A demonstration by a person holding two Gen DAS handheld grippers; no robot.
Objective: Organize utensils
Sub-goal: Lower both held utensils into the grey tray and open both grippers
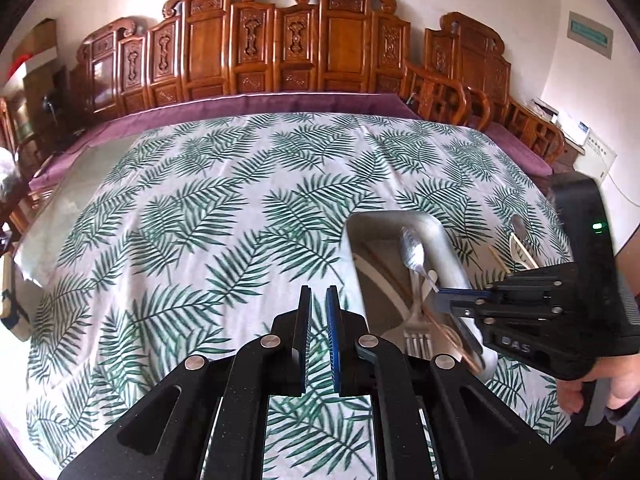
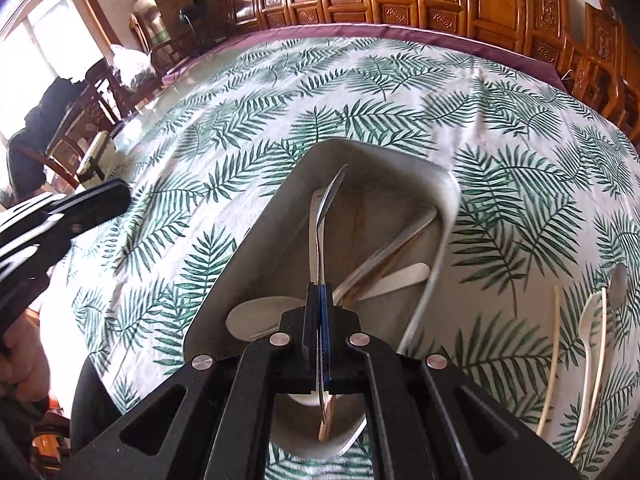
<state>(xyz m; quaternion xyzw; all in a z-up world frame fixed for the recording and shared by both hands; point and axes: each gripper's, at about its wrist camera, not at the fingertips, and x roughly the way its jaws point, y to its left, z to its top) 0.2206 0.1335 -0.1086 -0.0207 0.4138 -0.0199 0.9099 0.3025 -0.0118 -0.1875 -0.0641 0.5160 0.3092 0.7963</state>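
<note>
One metal tray (image 2: pixel 440 216) sits on the leaf-print tablecloth (image 2: pixel 240 128). The right gripper (image 2: pixel 320 292) is squeezed tight on one metal spoon (image 2: pixel 326 208), holding it up over the tray. The left gripper (image 1: pixel 319 300) is closed with nothing in it, over the cloth just beside the tray. Inside the tray lie one metal fork (image 1: pixel 416 340), one pale knife (image 2: pixel 396 280) and more pieces that overlap, too jumbled to count. Out on the cloth are two chopsticks (image 2: pixel 550 360) and one white fork (image 2: pixel 588 344), partly cut off at the edge.
</note>
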